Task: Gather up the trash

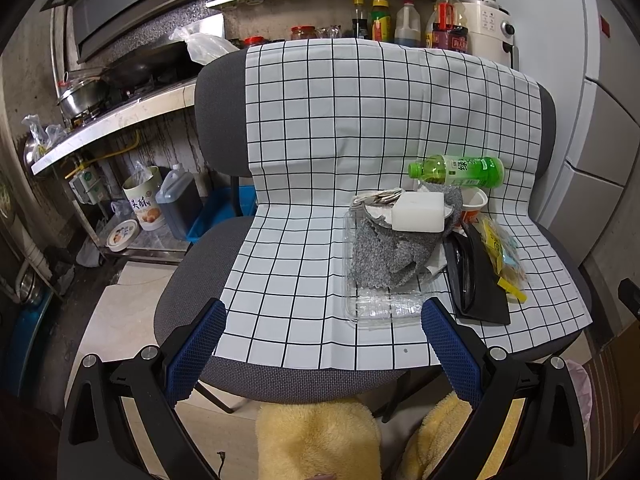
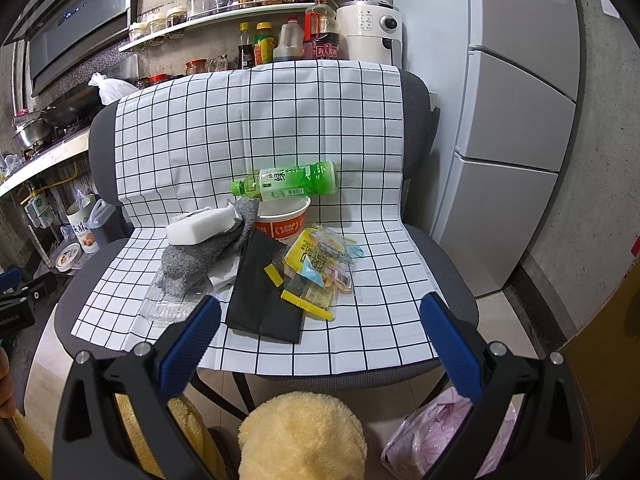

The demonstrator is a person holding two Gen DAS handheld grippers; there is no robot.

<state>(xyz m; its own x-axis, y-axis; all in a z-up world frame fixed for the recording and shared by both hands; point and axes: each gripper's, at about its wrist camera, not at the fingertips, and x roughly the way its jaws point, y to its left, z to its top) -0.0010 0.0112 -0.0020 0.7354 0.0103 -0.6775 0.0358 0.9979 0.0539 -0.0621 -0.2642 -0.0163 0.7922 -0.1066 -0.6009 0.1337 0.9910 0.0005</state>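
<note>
- Left gripper (image 1: 322, 320): fingers (image 1: 198, 350) spread wide, nothing between them; it hangs over the front edge of the chair seat (image 1: 280, 380), clear of the trash; the checked cloth (image 1: 304, 248) at its 11 o'clock lies bare from the left hem to the pile, so there is open room on that side.
- Clear plastic tray (image 1: 384, 308): nearest piece to the left gripper, just beyond its right finger at 1 o'clock; a grey rag (image 1: 380, 256) lies in it and a white block (image 1: 418, 212) rests on the rag.
- Green bottle (image 2: 288, 182): on its side at the fold of seat and backrest, cap toward 9 o'clock, resting over the rim of a paper cup (image 2: 284, 224); this is the far edge of the pile.
- Black flat pouch (image 2: 260, 292): at 12 o'clock from the right gripper's left finger, its near corner close to the cloth's front hem.
- Yellow wrappers (image 2: 320, 268): just right of the pouch, overlapping its edge; from them toward 3 o'clock the cloth runs bare to its right hem.
- Right gripper (image 2: 320, 328): fingers (image 2: 450, 344) held far apart, empty; it hovers over the seat's front edge.
- Pink bag (image 2: 432, 436): on the floor at 5 o'clock, below the seat's right front corner, beside the fridge (image 2: 516, 120).
</note>
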